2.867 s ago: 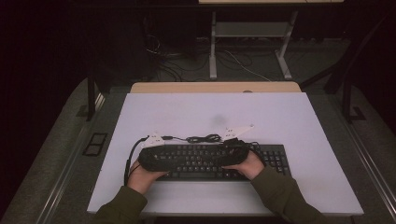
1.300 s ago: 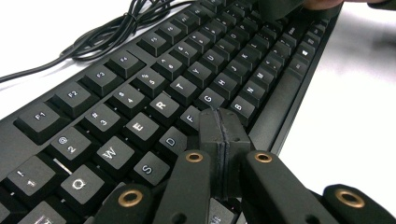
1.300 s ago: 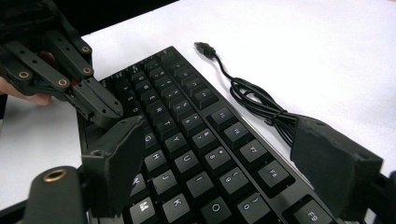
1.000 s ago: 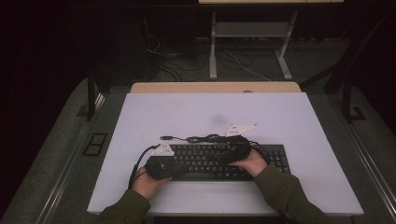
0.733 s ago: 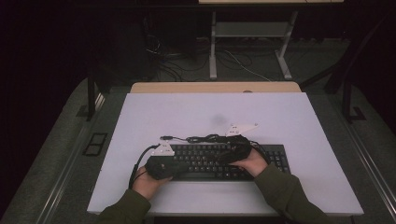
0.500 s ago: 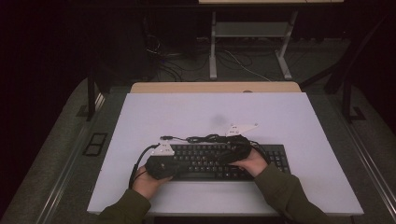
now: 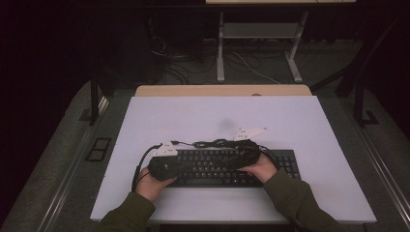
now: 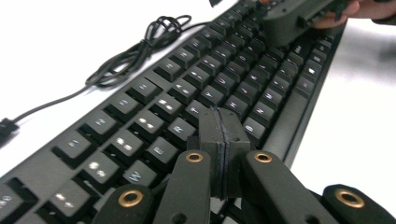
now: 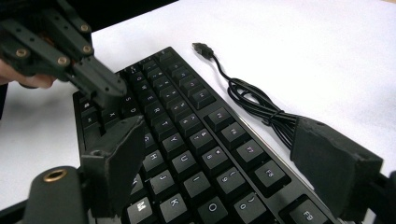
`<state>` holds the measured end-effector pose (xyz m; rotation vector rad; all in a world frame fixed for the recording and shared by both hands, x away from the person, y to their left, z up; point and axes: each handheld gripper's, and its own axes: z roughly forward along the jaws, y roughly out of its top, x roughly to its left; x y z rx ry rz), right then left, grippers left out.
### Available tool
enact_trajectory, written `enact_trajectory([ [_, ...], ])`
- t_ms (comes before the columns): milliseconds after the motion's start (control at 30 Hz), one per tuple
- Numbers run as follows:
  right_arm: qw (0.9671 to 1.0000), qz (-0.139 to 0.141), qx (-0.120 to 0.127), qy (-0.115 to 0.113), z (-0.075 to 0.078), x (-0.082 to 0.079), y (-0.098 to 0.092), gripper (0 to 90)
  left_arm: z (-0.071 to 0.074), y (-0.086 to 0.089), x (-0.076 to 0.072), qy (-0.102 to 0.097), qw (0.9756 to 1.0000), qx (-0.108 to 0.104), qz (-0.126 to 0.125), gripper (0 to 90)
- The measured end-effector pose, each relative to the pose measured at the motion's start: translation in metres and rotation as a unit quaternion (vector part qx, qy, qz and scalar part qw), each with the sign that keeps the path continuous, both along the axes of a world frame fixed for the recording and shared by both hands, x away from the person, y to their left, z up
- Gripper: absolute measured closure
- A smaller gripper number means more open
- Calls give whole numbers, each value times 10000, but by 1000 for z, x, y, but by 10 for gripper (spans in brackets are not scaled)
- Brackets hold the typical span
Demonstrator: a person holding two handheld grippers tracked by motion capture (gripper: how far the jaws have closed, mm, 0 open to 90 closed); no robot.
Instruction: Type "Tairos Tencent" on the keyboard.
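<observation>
A black keyboard [image 7: 208,167] lies across the near half of the white table [image 7: 290,121], and both hands hold grippers over it. My left gripper [image 8: 223,126] is shut, pads flat together with nothing between them. Its tip is down at the letter keys on the keyboard's [image 8: 154,112] left part. I cannot tell whether it presses a key. From the other side, the left gripper [image 9: 109,88] points down onto those keys. My right gripper [image 9: 222,140] is open, its jaws wide apart above the keyboard's [image 9: 187,126] middle rows and holding nothing.
The keyboard's black cable [image 9: 252,100] lies bundled on the table behind it, with its USB plug [image 9: 203,48] loose. The right hand and its gripper [image 8: 299,18] hover over the far keys. A wooden edge [image 7: 222,90] borders the table's back, with floor cables beyond.
Since the earliest frame my left gripper has shifted slightly toward the near edge. Over the last second nothing has visibly moved.
</observation>
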<state>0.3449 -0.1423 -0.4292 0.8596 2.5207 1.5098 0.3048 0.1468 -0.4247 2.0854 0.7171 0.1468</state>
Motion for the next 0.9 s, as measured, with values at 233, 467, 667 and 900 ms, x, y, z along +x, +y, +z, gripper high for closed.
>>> enact_trajectory([
  [233, 10000, -4, 4, -3, 0, 0, 0, 175, -1, 4, 8, -53, 9999, 39, 141, 889],
  [467, 10000, -9, -8, -6, -1, 0, 0, 175, -5, 5, 15, -8, 9997, 98, 233, 890],
  [667, 10000, -9, 0, 4, 0, 0, 0, 175, -9, 4, 17, 33, 9996, 185, 222, 889],
  [900, 10000, -1, -6, 12, 0, 0, 0, 176, -12, 4, 19, 71, 9994, 233, 237, 889],
])
